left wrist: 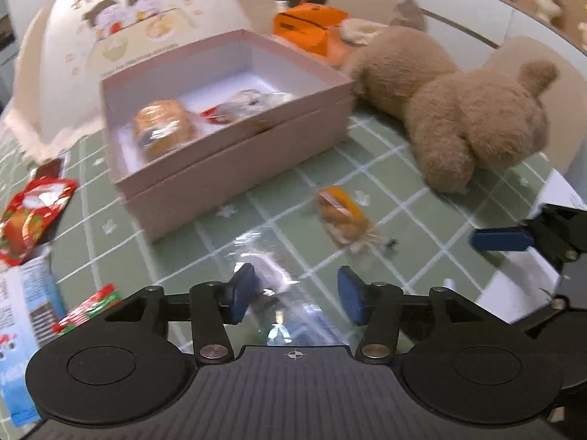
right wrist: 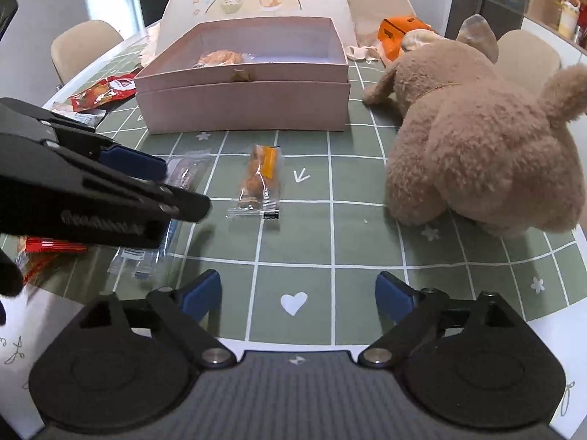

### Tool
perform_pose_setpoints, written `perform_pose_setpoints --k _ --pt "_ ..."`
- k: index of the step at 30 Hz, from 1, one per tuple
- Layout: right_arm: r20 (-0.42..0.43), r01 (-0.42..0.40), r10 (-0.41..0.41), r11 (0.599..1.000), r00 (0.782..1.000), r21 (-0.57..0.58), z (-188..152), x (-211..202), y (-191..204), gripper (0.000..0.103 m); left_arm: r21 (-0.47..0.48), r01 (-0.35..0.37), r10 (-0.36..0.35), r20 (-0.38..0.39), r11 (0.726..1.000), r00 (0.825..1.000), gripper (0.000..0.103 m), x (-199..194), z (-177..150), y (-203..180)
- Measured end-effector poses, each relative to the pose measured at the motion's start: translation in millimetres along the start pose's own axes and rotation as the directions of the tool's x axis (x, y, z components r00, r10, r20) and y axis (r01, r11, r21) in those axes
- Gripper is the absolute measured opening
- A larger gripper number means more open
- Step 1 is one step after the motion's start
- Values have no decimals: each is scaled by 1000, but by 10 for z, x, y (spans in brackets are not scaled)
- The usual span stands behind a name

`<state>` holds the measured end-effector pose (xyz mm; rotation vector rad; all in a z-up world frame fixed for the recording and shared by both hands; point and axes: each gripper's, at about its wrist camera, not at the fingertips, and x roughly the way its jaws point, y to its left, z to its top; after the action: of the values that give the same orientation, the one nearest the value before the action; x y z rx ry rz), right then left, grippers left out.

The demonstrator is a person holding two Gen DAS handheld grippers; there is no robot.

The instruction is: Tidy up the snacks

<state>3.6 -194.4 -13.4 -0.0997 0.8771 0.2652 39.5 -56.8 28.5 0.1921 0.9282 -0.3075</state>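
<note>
Glossy green grid tablecloth (right wrist: 312, 256) — crinkly clear-wrapped pastry (right wrist: 258, 183), shaggy plush bear (right wrist: 477, 154).

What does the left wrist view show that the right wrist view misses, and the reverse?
Left wrist only: two wrapped snacks plainly inside the pink box, and the clear packet between the open left gripper. Right wrist only: the white heart between the open right gripper. Both: the orange snack, the plush toy, the green cloth.

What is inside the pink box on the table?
The pink box holds two wrapped snacks: a golden pastry and a clear packet with a red end. From the right wrist view the front wall hides most of the floor.
</note>
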Motion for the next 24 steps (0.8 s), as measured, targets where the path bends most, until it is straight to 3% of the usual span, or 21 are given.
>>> perform_pose_setpoints --k 3,9,10,12,14,16,18,21,24 --pt "-1 3 -3 1000 1000 7 -24 2 5 101 -66 -53 51 -34 996 998 54 87 -4 129" --pt "-38 19 -18 999 999 30 -56 -35 27 103 -185 18 -21 -17 983 1000 51 127 61 300" --pt "-56 3 -3 1000 998 7 -29 -26 34 103 -197 33 -36 -15 980 999 42 125 69 314" --pt "-107 -45 39 998 993 -50 78 -6 35 95 -245 86 -92 -12 966 996 43 93 42 378" --pt "-102 -59 53 997 993 -55 221 -31 16 81 -314 152 -163 -8 937 987 42 69 -34 458" --pt "-72 -61 58 997 996 -48 378 -58 10 81 -352 177 -194 -15 919 981 42 14 -122 501" --pt "-56 -77 74 996 996 -43 529 -39 25 78 -357 175 -197 -25 918 980 42 -81 -220 496" --pt "-64 -98 96 995 993 -29 711 110 93 66 -358 199 -225 -34 912 974 42 -210 -351 474" --pt "-107 -89 87 996 990 -18 813 342 153 45 -354 228 -256 -35 907 966 42 -375 -431 445"
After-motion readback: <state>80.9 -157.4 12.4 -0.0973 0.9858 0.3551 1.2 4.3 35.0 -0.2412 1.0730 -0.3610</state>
